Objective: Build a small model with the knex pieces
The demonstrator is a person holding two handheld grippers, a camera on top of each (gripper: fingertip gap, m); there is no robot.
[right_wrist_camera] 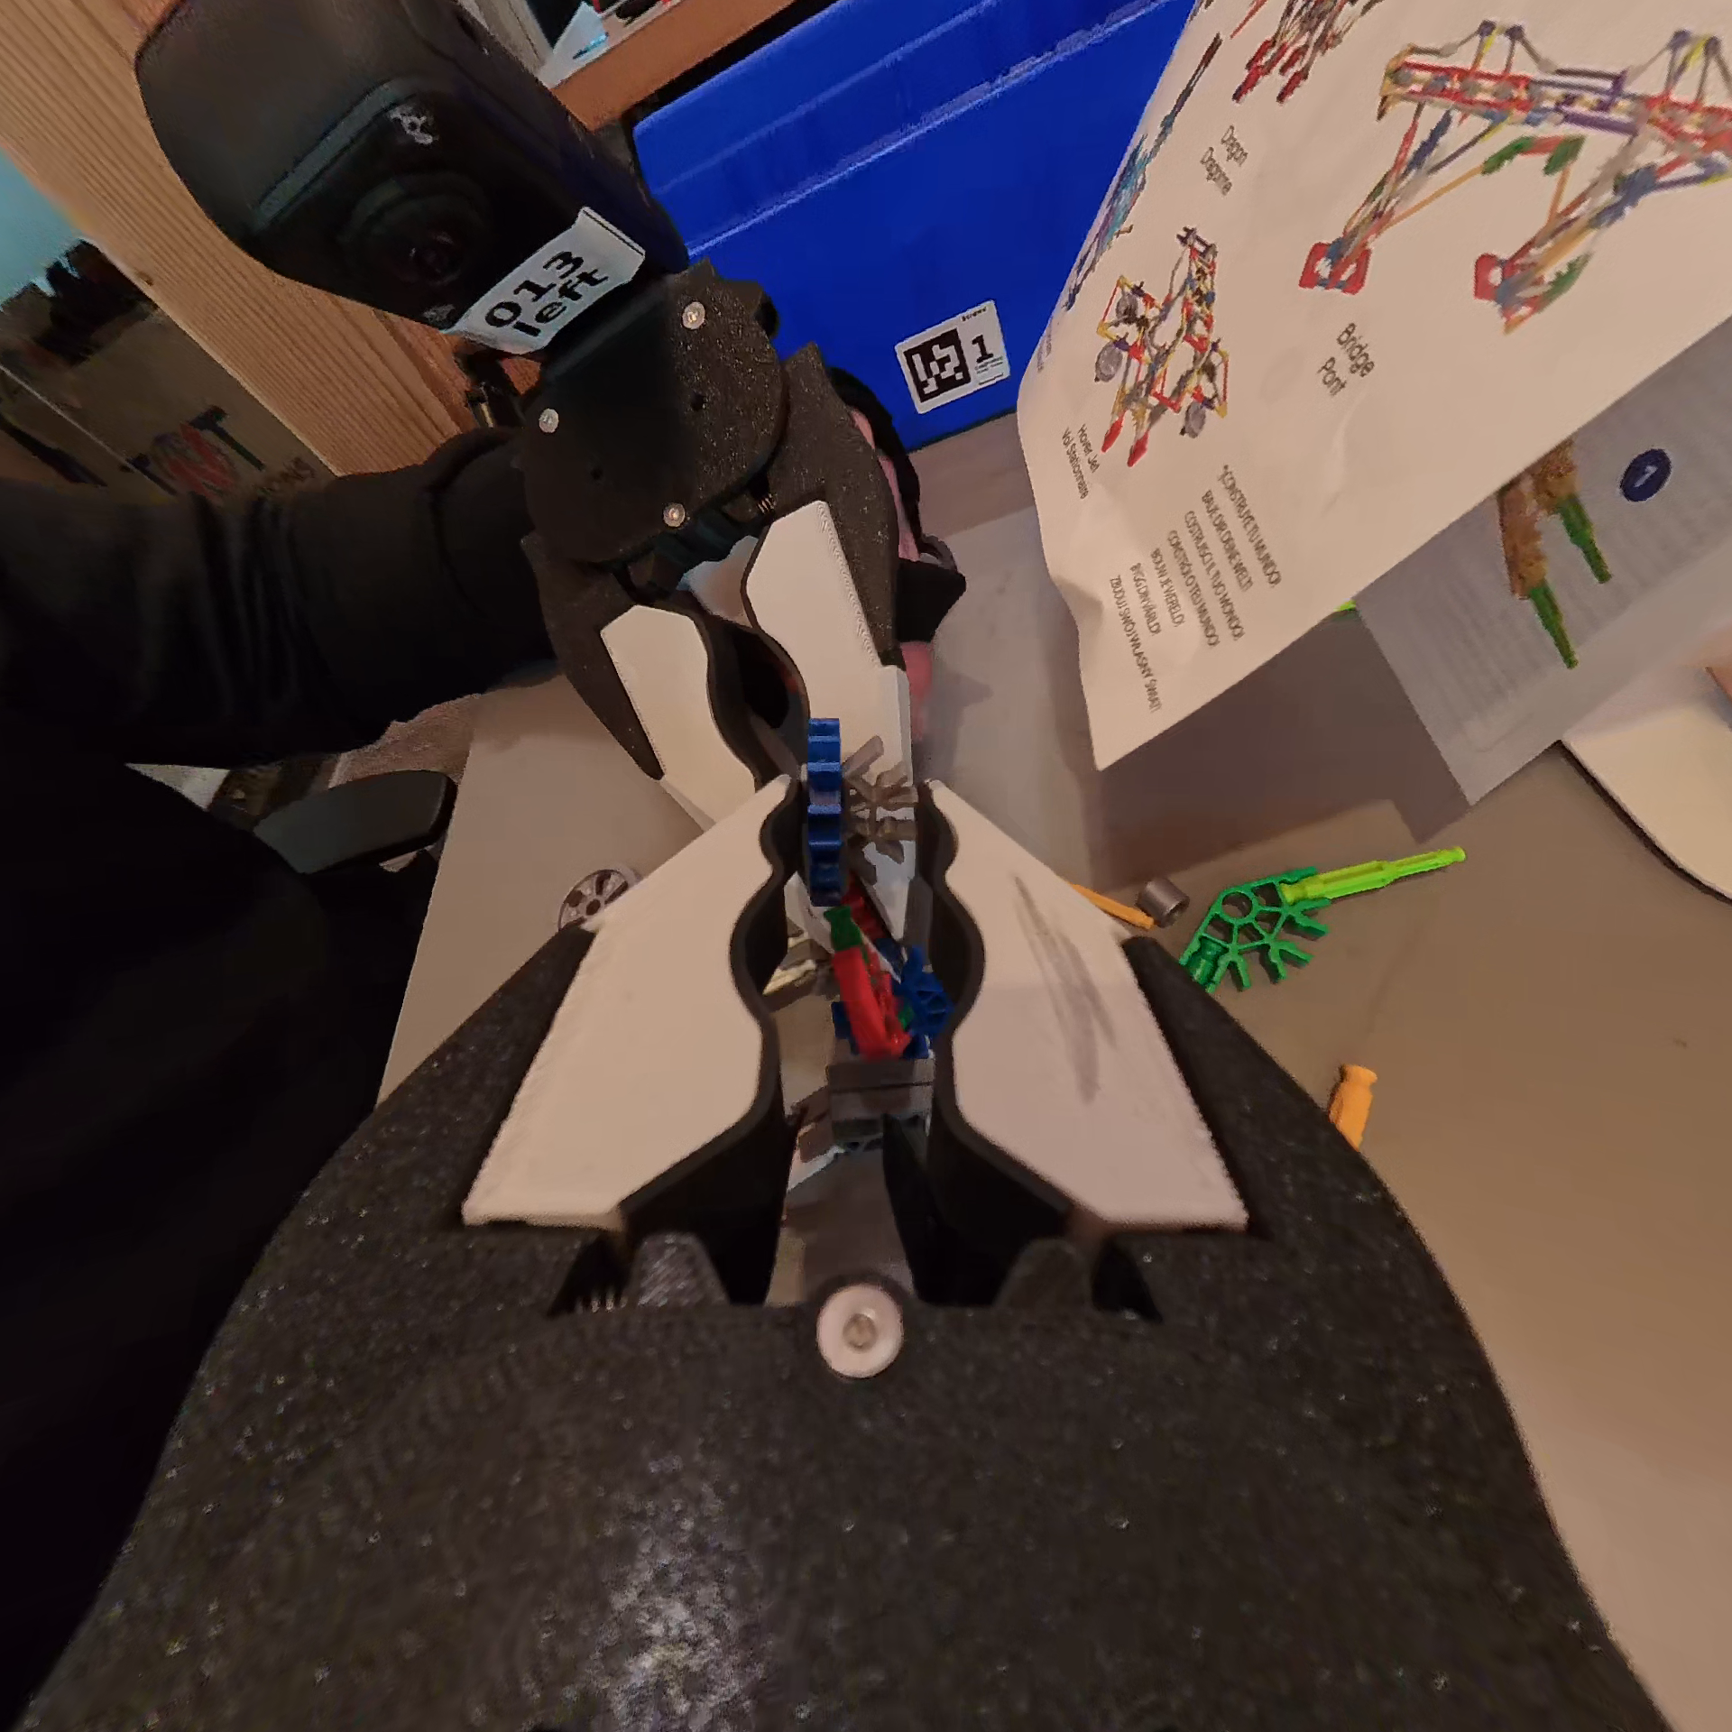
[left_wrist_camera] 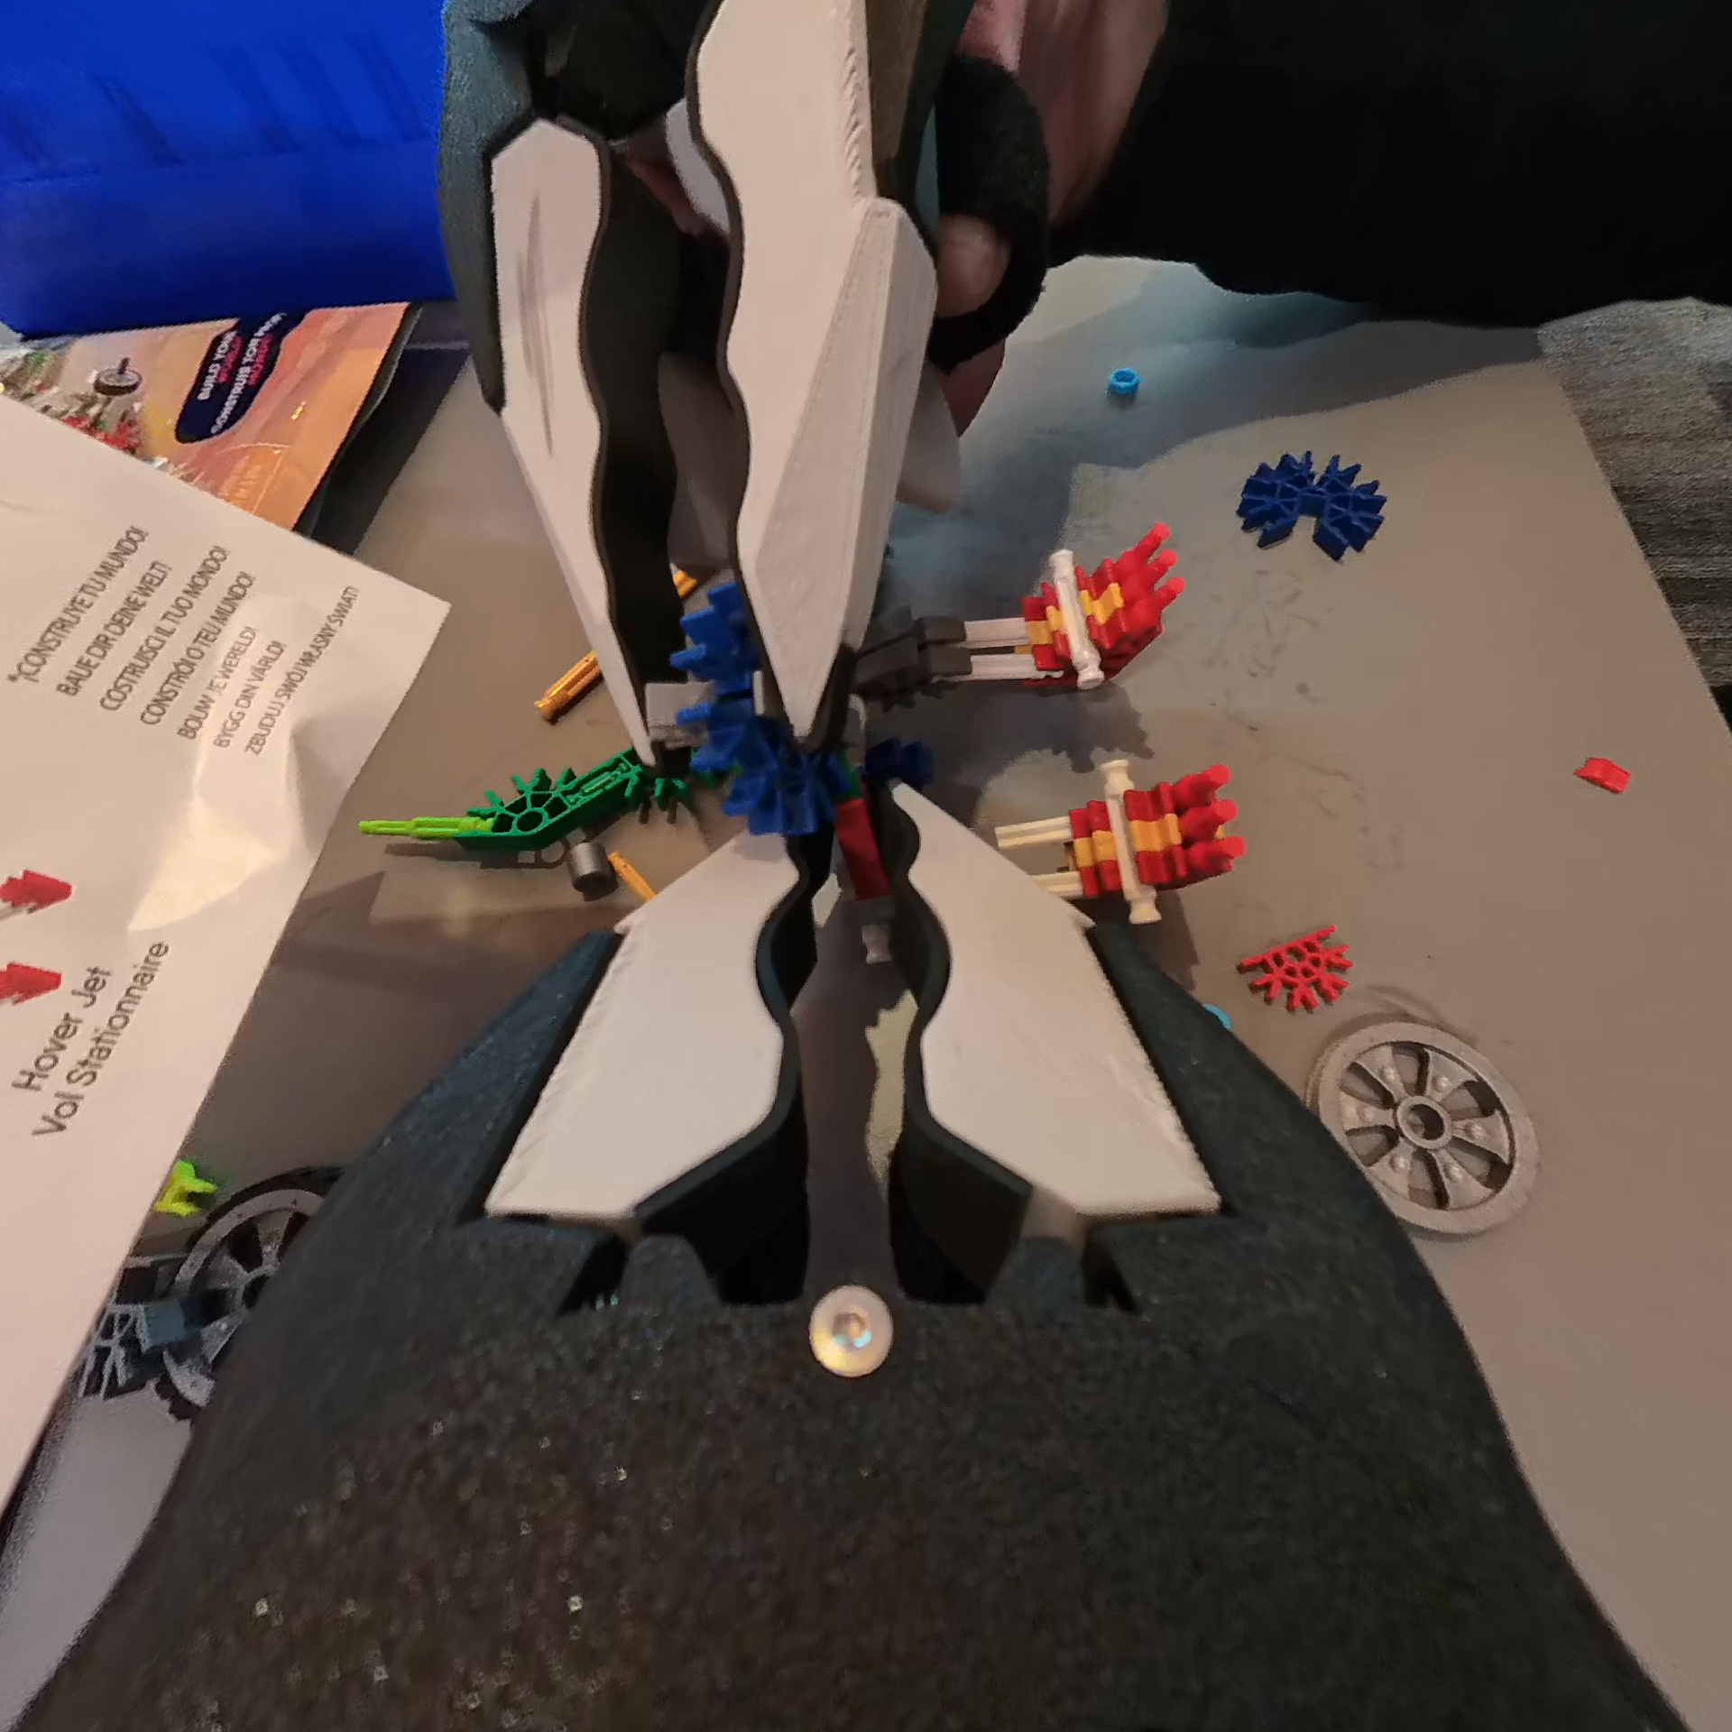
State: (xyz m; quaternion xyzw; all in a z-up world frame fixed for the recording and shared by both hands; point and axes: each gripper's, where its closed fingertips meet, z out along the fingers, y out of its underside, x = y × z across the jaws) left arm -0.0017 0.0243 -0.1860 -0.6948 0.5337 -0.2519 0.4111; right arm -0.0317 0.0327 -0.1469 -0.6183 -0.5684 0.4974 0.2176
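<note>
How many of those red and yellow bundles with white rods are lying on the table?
2. One red and yellow bundle lies farther off, joined to grey pieces; the other bundle lies nearer, loose, right of the left gripper's fingers. More may be hidden behind the grippers.

Ahead: we meet the right gripper (left_wrist_camera: 740, 740) on the blue connector cluster (left_wrist_camera: 768, 778).
Right: red-yellow assemblies (left_wrist_camera: 1153, 839), silver wheel (left_wrist_camera: 1423, 1125).
Left: instruction sheet (left_wrist_camera: 141, 843).

The left gripper (left_wrist_camera: 858, 825) is closed on a red rod (left_wrist_camera: 858, 839) of a small toy model with blue snowflake-shaped connectors (left_wrist_camera: 773, 778). The right gripper (left_wrist_camera: 740, 726) comes down from the far side and clamps the same model. Two red and yellow assemblies (left_wrist_camera: 1139, 839) lie to the right on the grey desk (left_wrist_camera: 1406, 656), a silver wheel (left_wrist_camera: 1423, 1123) nearer.
</note>
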